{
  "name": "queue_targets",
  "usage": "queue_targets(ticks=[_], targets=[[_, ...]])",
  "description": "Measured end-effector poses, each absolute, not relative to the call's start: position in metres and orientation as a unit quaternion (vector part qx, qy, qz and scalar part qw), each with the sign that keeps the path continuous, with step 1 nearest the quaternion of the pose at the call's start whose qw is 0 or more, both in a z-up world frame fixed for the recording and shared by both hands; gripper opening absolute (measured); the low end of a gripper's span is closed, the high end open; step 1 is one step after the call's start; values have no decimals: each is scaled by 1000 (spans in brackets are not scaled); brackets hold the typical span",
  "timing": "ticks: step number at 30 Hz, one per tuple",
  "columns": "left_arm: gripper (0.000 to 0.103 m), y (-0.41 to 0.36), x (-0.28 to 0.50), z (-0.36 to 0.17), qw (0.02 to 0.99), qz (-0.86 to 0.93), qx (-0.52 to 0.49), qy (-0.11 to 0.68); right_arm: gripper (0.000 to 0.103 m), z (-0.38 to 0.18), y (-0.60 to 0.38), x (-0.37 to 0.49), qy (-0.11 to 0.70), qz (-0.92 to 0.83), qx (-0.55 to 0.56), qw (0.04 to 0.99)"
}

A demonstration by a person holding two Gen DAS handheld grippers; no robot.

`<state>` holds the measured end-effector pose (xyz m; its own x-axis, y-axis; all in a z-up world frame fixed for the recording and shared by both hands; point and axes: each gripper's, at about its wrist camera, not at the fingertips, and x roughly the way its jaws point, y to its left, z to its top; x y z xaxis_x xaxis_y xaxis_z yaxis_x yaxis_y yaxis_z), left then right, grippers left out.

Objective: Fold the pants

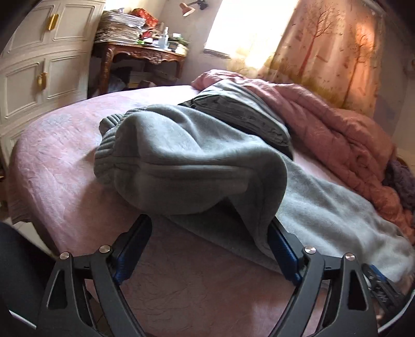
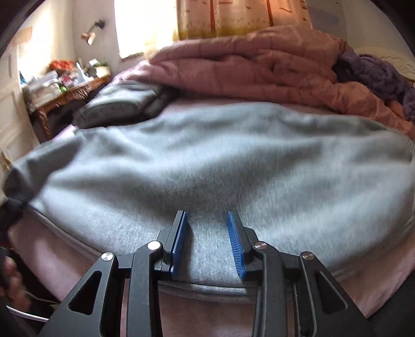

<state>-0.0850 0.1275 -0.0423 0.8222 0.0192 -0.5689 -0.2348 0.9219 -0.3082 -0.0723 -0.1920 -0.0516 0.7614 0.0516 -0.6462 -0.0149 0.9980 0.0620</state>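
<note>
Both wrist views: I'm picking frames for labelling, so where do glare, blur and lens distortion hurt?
Left wrist view: the window is blown out white, the bed edge bows from fisheye, and the grey pants are fairly sharp. Right wrist view: the pants are smeared by motion blur, the window glares, and the right gripper stays crisp.

A bed point(image 1: 64, 160) with a pale pink sheet carries everything here. Across its middle lie grey fleece pants point(image 1: 181, 160) — one part folded back over the rest, the ribbed cuffs point(image 1: 109, 140) toward the far left edge. Just beyond them sits a folded dark grey garment point(image 1: 246, 121), touching the pants. Along the far side a rumpled pink quilted comforter point(image 1: 337, 140) is heaped — at its right end, a purple knitted throw point(image 2: 376, 70).
</note>
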Motion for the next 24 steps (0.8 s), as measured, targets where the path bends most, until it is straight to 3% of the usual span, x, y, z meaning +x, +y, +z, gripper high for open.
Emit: queue_targets(ticks=[3, 8, 12, 18, 24], targets=[[86, 136, -97, -31, 948, 50, -174, 261, 34, -51, -180, -77, 333, 12, -16, 943], [87, 149, -110, -5, 966, 78, -138, 204, 34, -39, -193, -78, 333, 35, 51, 941], [87, 178, -95, -11, 944, 41, -214, 247, 34, -32, -183, -77, 332, 50, 50, 941], [87, 228, -86, -58, 846, -49, -439, 300, 34, -17, -175, -83, 334, 119, 111, 928], [86, 232, -89, -55, 844, -39, -447, 292, 34, -15, -158, -88, 318, 99, 60, 941]])
